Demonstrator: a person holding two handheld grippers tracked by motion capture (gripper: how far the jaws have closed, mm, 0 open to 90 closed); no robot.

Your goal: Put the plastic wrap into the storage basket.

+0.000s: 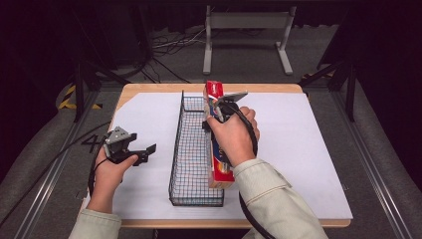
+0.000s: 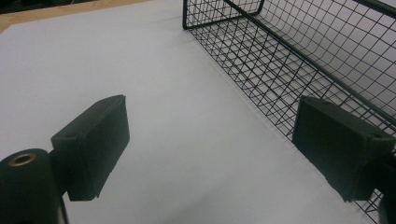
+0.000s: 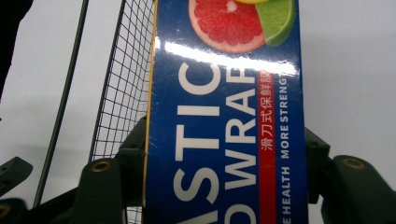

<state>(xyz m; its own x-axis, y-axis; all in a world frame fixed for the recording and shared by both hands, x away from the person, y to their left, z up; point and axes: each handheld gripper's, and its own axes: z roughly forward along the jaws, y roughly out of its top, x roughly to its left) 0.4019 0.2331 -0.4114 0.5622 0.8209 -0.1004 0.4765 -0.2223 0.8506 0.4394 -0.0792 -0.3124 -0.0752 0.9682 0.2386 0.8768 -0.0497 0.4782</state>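
Right tongs (image 1: 219, 112) are clamped across the plastic wrap box (image 1: 217, 149), one jaw on each long side; the right gripper view shows both jaws pressed against the blue carton (image 3: 224, 140) with its grapefruit and lime print. So pickup is done. The box is long and narrow, runs lengthwise along the right wall of the black wire basket (image 1: 191, 149), and sits at or just over that rim. From the high view I cannot tell for sure whether its underside touches the wire or hangs clear, since the hand (image 1: 234, 137) covers the middle. In the right gripper view the mesh (image 3: 119, 93) lies to the left of the box, so it looks not yet inside.

Left tongs (image 1: 142, 152) are spread wide and hold nothing. They hover above the white sheet (image 1: 298, 149) on the worktop (image 1: 209, 88), left of the basket and apart from it. The left gripper view shows both black jaws far apart with bare sheet (image 2: 187, 116) between them and the basket wall (image 2: 280, 70) beyond.

Judged progress: roughly midway. Grasp and lift done, carry nearly done. Left to do: shift the box sideways over the basket opening, lower it in lengthwise, let go, pull the hand away. The basket interior looks empty, so the fit should be fine if the box stays parallel to the walls.
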